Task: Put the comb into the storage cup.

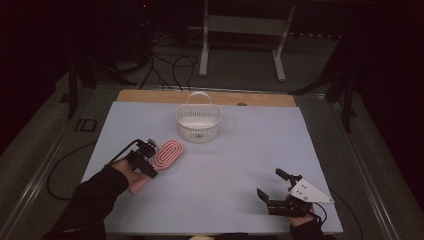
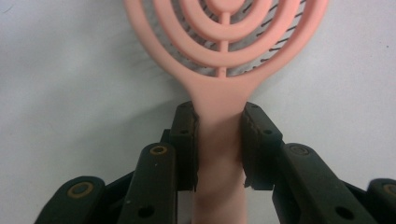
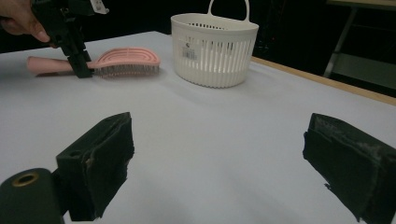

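Your left gripper (image 2: 219, 140) pinches the pink hairbrush (image 2: 219, 70) at its handle's neck, pads pressing both sides; your right gripper (image 3: 219, 163) hangs wide open, well apart from it

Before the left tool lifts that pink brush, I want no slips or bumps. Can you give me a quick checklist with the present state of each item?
1. Left tool astride the pink brush at its handle, just below the head: ok.
2. Pads pressing both sides of the handle: ok, as far as the left gripper view shows.
3. Brush lying flat on the table, bristles down: ok.
4. White basket upright, open top, nothing seen inside: ok.
5. Path from brush to basket free of other things: ok.
6. Right tool open, holding nothing, apart from the brush: ok.
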`<state>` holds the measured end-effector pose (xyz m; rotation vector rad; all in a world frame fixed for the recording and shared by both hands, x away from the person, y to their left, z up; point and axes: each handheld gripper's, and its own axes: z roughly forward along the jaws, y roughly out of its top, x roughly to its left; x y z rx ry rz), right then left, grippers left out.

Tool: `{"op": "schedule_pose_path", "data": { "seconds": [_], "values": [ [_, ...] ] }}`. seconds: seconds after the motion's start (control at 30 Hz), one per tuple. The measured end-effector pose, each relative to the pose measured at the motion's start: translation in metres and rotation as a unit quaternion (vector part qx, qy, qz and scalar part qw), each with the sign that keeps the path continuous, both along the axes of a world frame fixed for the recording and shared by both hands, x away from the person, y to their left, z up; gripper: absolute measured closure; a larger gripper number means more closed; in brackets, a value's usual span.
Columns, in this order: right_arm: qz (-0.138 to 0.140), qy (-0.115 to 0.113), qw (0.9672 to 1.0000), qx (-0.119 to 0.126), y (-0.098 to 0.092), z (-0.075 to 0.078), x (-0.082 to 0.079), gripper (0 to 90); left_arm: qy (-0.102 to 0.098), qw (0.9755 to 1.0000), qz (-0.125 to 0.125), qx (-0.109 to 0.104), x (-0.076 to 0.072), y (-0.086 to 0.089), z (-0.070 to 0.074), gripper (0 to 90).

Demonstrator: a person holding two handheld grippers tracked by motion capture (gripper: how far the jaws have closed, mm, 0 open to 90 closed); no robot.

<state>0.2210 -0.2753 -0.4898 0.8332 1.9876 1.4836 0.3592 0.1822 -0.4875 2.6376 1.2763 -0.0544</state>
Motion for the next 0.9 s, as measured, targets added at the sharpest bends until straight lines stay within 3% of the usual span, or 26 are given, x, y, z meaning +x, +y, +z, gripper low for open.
{"op": "schedule_pose_path", "data": {
  "seconds": [0.2,0.43,0.9],
  "values": [
    [-0.002,0.001,1.0,0.0,0.0,0.0,0.0,8.2,-0.001,0.9999,0.0,-0.016,0.0,0.005,0.0,70.5],
    [-0.001,0.0,1.0,-0.001,0.0,0.0,0.0,8.2,-0.015,0.9996,0.003,-0.024,-0.004,0.007,0.0,70.8],
    [-0.002,0.001,1.0,-0.001,0.0,0.0,0.0,8.2,-0.068,0.9962,0.006,-0.054,-0.015,0.012,0.009,71.1]
  ]
}}
